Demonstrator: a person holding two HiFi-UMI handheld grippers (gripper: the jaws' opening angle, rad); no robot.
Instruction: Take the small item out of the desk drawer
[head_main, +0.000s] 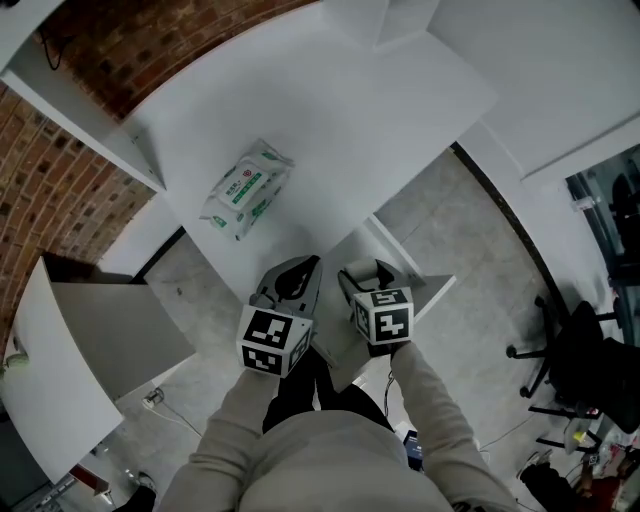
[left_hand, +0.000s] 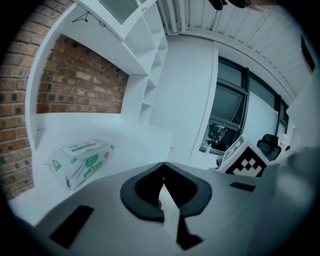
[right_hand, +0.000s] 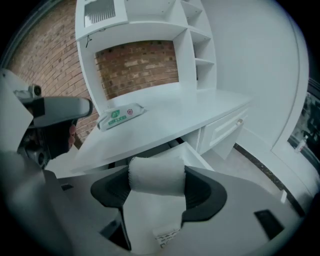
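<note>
Brick wall (head_main: 40, 190): at the far left, behind the white desk (head_main: 380, 120) and its shelves.
Pack of wipes (head_main: 247, 188): white and green, lying flat on the desk top, well away from both grippers.
Left gripper (left_hand: 163, 165): held up in front of the desk edge with its jaws together, tips touching. A pale sliver shows in the gap below the tips; I cannot tell what it is. It holds nothing that I can make out.
Right gripper (right_hand: 157, 175): just beside the left one, on its right, level with it. Its jaws are clamped on the cloth, one dark pad on each side.
Cloth (right_hand: 150, 220): small and white, folded over between the right jaws, its loose end hanging down towards the camera with a printed tag at the bottom edge. It is out of the drawer and up in the air.
Drawer (right_hand: 191, 153): white, pulled open under the desk top, right behind the held cloth.
Office chair (head_main: 575, 350): black, on the grey floor far to the right, well apart from the desk.
</note>
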